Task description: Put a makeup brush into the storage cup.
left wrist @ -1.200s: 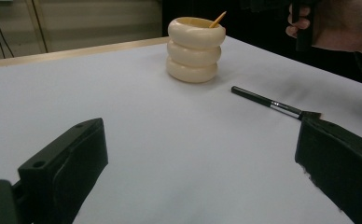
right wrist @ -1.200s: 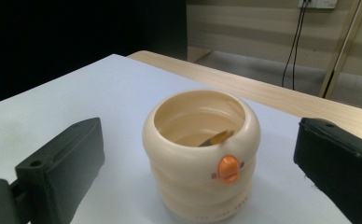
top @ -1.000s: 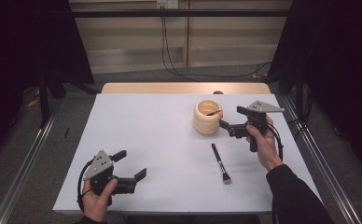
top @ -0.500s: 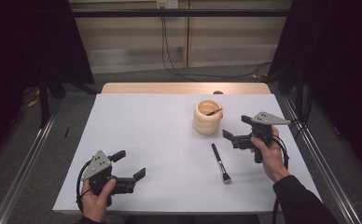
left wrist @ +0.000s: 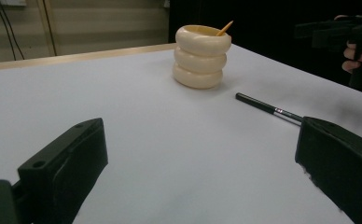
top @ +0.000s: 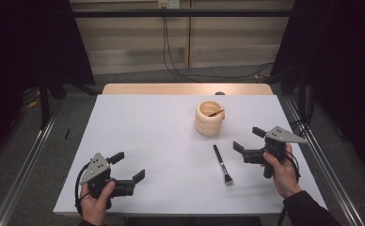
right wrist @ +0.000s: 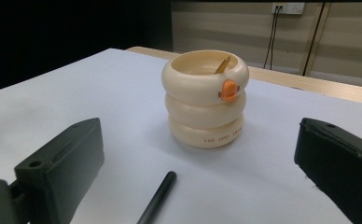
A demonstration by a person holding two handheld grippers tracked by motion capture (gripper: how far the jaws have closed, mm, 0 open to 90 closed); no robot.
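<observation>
A cream ringed cup (top: pixel 209 117) stands right of the table's centre with a thin orange stick (top: pixel 216 113) leaning inside it. A black brush (top: pixel 222 164) lies flat on the white table (top: pixel 152 136), nearer than the cup. My right gripper (top: pixel 247 139) is held open just right of the brush, with nothing between its jaws. Its own view faces the cup (right wrist: pixel 206 98), which has an orange beak (right wrist: pixel 229 90), and the brush handle (right wrist: pixel 158 196). My left gripper (top: pixel 129 165) rests open and empty at the near left. From there, the cup (left wrist: pixel 202 56) and brush (left wrist: pixel 268 106) lie far ahead.
A wooden strip (top: pixel 185 88) borders the table's far edge. Metal rails (top: pixel 321 155) run along both sides. Cables (top: pixel 171 56) hang against the back wall. The other hand's gripper (left wrist: pixel 337 32) shows at the top right of the left gripper view.
My right gripper has drawn back from beside the cup toward the near right edge, staying open. The left gripper, cup and brush have not moved.
</observation>
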